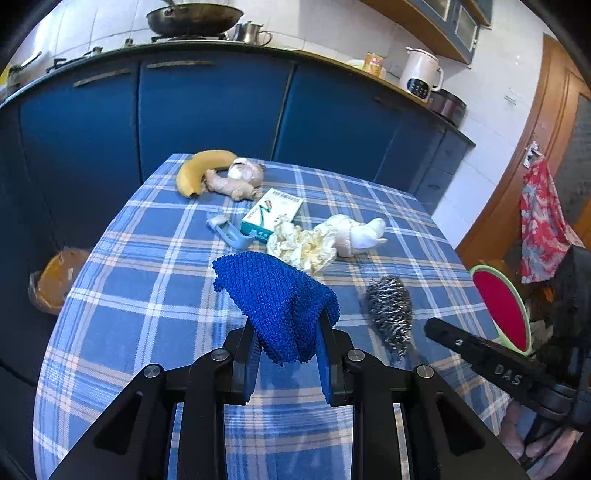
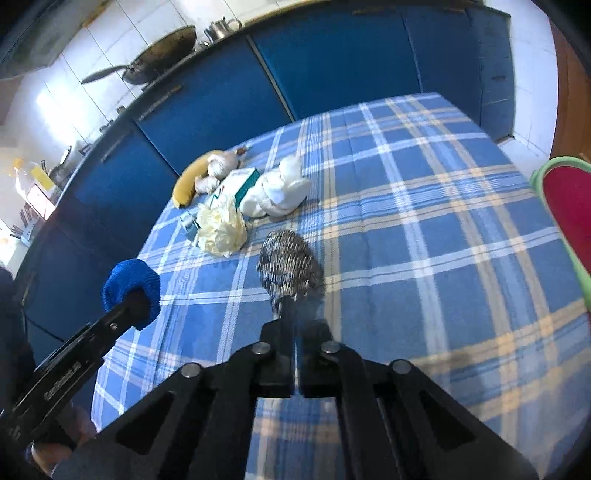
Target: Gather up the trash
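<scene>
**Trash on a checked cloth, one piece in each gripper**

Trash lies scattered over a table (image 1: 155,295) covered in blue, white and tan plaid. The left gripper (image 1: 286,332) is clamped on a blue knitted cloth (image 1: 275,299), coarse-looped and folded into a soft hump, held just above the plaid. The right gripper (image 2: 291,314) has its jaws together on the near edge of a steel scourer (image 2: 288,260), a springy oval tangle of shiny wire that rests on the table.

Further back sit a crumpled, pale yellow plastic bag (image 1: 303,247), thin and wrinkled, and touching it a white sock (image 1: 360,232) rolled into a lumpy bundle. A white and green carton (image 1: 273,214), flat and rectangular, lies behind the bag, with a light blue plastic razor (image 1: 232,230) beside it. At the far edge are a curved yellow banana (image 1: 201,170), a knobbly piece of ginger (image 1: 229,186) and a papery garlic bulb (image 1: 245,171), all touching.

The left wrist view alone shows the razor clearly, a kettle (image 1: 421,74) on the counter, a patterned red cloth (image 1: 543,225) hanging by a wooden door, and a brown basket on the floor (image 1: 55,280). The right wrist view shows the scourer pinched between the pads, which the left view only catches from the side. Both views show a red bin with a green rim (image 2: 569,210) at the right edge of the table, and a wok (image 1: 194,16) on the stove above blue cabinets.
</scene>
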